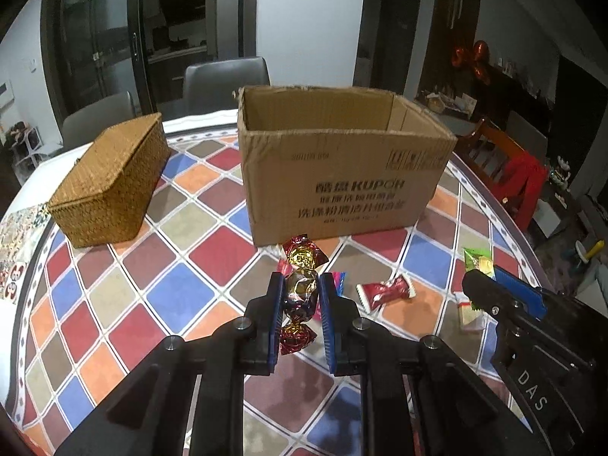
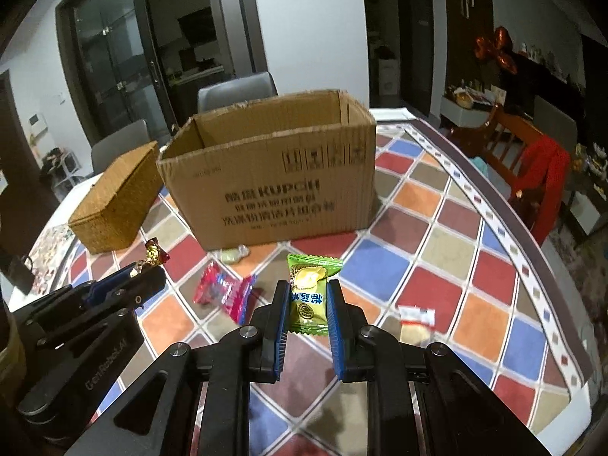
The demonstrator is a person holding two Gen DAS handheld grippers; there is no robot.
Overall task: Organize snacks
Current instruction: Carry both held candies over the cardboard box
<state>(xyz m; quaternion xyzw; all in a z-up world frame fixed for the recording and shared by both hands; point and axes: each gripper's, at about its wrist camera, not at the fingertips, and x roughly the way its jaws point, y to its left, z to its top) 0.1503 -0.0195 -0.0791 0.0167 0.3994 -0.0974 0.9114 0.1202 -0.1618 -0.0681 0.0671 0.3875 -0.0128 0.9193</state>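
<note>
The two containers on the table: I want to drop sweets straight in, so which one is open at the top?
The cardboard box, printed KUPOH, is open, its inside walls showing. The woven basket to its left has its lid on.

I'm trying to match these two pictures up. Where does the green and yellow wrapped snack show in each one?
Left wrist view: the green and yellow wrapped snack sits at the right edge, poking out of the right gripper.
Right wrist view: the same snack is low in the centre, clamped between blue pads.
Shared landmark: the open brown cardboard box stands behind it in both.
</note>
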